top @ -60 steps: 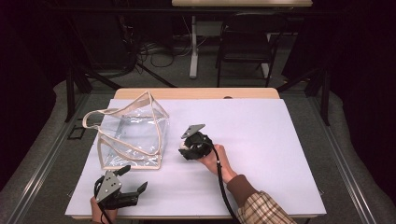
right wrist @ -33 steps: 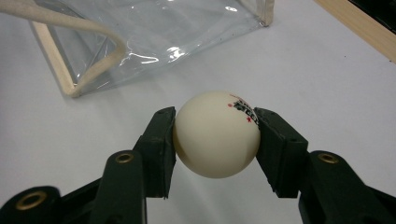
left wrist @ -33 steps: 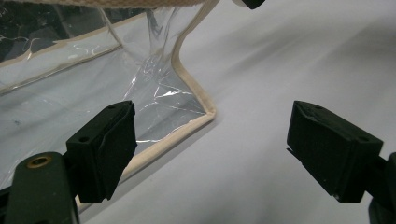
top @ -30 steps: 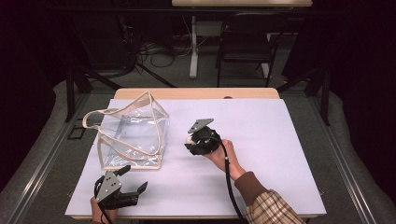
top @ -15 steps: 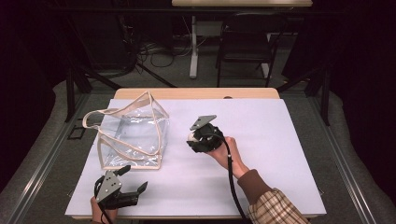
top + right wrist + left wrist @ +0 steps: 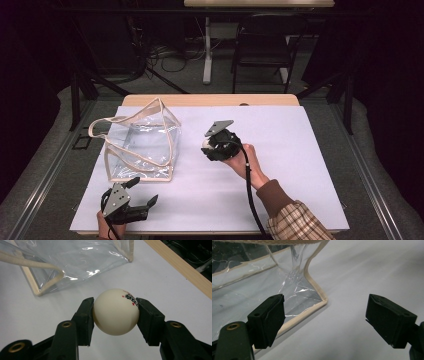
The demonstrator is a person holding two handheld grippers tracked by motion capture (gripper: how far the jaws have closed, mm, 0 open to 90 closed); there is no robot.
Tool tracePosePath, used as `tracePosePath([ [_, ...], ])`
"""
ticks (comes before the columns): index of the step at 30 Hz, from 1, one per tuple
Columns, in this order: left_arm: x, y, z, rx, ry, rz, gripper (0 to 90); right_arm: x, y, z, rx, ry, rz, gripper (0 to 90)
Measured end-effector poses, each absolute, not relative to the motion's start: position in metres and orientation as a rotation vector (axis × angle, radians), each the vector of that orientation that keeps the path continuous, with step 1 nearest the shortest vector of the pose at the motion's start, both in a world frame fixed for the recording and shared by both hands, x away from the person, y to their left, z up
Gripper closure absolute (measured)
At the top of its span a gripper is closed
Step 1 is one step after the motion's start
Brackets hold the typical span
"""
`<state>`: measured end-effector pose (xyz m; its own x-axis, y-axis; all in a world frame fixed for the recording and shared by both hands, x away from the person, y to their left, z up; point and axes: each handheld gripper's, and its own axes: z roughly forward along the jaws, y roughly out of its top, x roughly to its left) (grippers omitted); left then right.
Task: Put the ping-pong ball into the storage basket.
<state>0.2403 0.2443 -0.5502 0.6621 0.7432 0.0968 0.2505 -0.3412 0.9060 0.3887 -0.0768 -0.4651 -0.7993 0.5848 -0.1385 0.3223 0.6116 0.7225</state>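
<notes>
A clear plastic bag (image 6: 142, 147) with beige trim and handles lies at the left of the white table cover (image 6: 300, 150). My right gripper (image 6: 209, 146) hovers just right of the bag, shut on a cream-white ball (image 6: 115, 311) with dark and red print; the ball (image 6: 206, 143) peeks out at its tip. In the right gripper view the bag (image 6: 75, 262) lies beyond the ball. My left gripper (image 6: 142, 192) rests near the table's front left, open, nothing between its jaws. In its own view, my left gripper (image 6: 325, 320) faces the bag's near corner (image 6: 322, 301).
The wooden table edge (image 6: 210, 100) runs along the back. Behind it stand a chair (image 6: 262, 47), a table leg (image 6: 206, 50) and floor cables (image 6: 165, 52). Black stands (image 6: 80, 85) flank the left side. White surface stretches to the right of my right hand.
My right gripper has carried the ball a little farther back and to the right, away from the bag's near edge. The left gripper has stayed put.
</notes>
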Motion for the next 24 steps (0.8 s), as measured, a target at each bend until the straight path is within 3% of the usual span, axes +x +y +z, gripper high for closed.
tracePosePath([
  [24,0.24,0.244,-0.55,1.898,0.78,0.633,16.0,0.385,-0.081,-0.437,0.709,2.454,1.015,50.9],
])
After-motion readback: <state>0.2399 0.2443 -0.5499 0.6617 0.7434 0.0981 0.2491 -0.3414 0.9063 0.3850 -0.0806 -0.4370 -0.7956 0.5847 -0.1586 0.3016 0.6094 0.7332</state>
